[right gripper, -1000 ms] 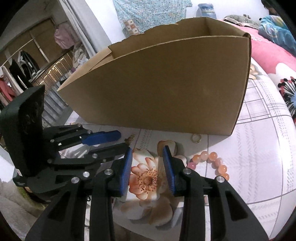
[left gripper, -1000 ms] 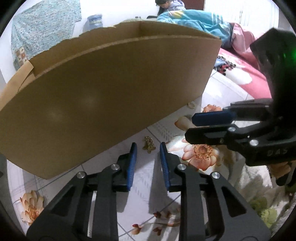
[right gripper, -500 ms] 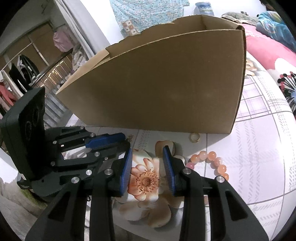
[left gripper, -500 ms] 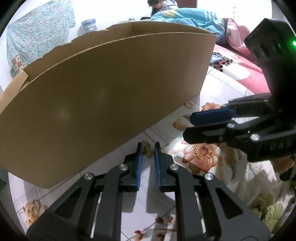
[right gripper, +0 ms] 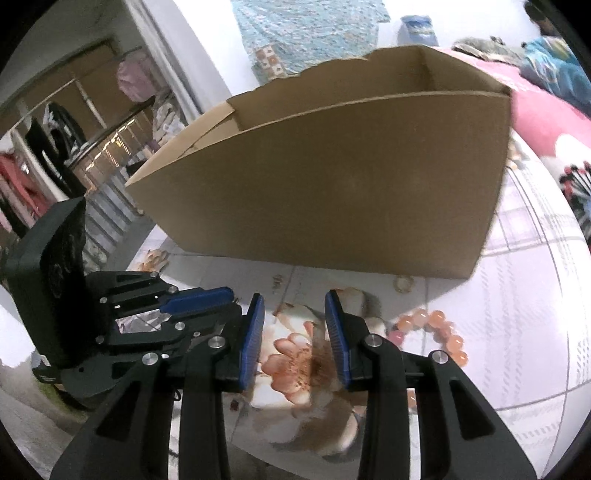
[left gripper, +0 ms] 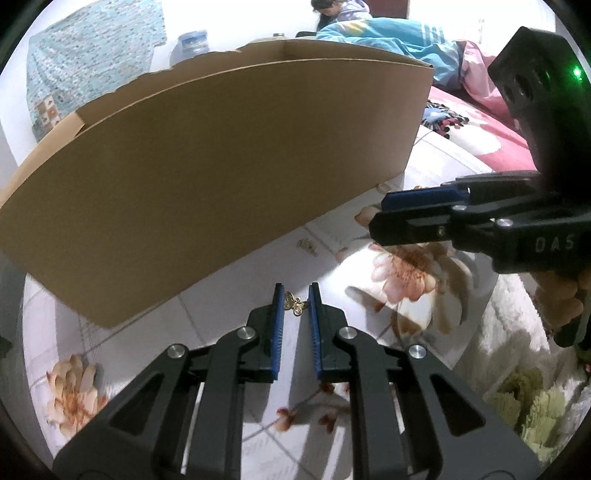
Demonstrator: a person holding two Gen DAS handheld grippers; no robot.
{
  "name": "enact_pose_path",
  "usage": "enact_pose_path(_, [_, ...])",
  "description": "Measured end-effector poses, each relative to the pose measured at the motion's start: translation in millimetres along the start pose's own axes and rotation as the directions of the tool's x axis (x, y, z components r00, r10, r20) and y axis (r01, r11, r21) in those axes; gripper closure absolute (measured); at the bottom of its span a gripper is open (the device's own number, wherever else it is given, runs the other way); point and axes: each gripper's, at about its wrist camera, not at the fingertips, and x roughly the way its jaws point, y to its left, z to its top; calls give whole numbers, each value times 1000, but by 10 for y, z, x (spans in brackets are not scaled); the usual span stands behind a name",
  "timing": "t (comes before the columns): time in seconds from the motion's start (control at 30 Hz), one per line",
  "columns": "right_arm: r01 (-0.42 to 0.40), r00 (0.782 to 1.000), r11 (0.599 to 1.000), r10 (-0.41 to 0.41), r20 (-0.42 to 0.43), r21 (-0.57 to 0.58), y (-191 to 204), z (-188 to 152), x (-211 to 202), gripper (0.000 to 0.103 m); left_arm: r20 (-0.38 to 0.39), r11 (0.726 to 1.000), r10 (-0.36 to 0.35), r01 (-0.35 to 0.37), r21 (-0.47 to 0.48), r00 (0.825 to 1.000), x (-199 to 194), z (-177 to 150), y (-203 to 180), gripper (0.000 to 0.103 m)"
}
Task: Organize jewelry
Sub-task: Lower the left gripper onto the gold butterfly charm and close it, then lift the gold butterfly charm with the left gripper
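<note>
A small gold butterfly charm (left gripper: pixel 295 305) is pinched between the blue pads of my left gripper (left gripper: pixel 296 291), held just above the flowered tablecloth (left gripper: pixel 155 332). A second tiny pale trinket (left gripper: pixel 308 246) lies on the cloth near the box. The tall cardboard box (left gripper: pixel 221 166) stands right behind, open at the top. My right gripper (right gripper: pixel 294 306) hovers open over a printed flower with nothing between its pads. To its right lie an orange-pink bead bracelet (right gripper: pixel 437 332) and a gold ring (right gripper: pixel 404 284) by the box (right gripper: pixel 332 184). The left gripper (right gripper: pixel 231 304) shows at the left.
The right gripper (left gripper: pixel 380 216) reaches in from the right of the left wrist view, close to the left one. A pink blanket (left gripper: pixel 480 122) and a person (left gripper: pixel 332 11) are behind the box. Fuzzy green-white fabric (left gripper: pixel 535 406) lies at the table's right edge.
The left jaws have closed on the butterfly charm and drawn it back from the box, baring a second small trinket on the cloth. The right gripper has stayed put.
</note>
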Motion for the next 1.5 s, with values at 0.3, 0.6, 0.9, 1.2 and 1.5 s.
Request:
enact_pose_path(0.3, [75, 997, 985, -75, 5, -152, 311, 66, 272, 81, 15, 999, -3, 4, -54, 1000, -80, -110, 111, 91])
enact_pose_path(0.6, [153, 988, 964, -158, -2, -218, 419, 76, 456, 90, 29, 998, -22, 24, -66, 999, -100, -141, 160, 91])
enact_pose_path(0.9, [159, 986, 967, -166, -16, -200, 357, 62, 430, 99, 36, 997, -30, 33, -71, 999, -106, -149, 192, 91])
enact_pose_path(1.2, [148, 988, 973, -153, -12, -177, 323, 30, 296, 100, 38, 997, -29, 32, -72, 999, -113, -146, 206, 91])
enact_pose_path(1.5, [126, 991, 979, -130, -13, -158, 274, 59, 144, 100, 39, 997, -27, 30, -72, 999, -115, -151, 206, 91])
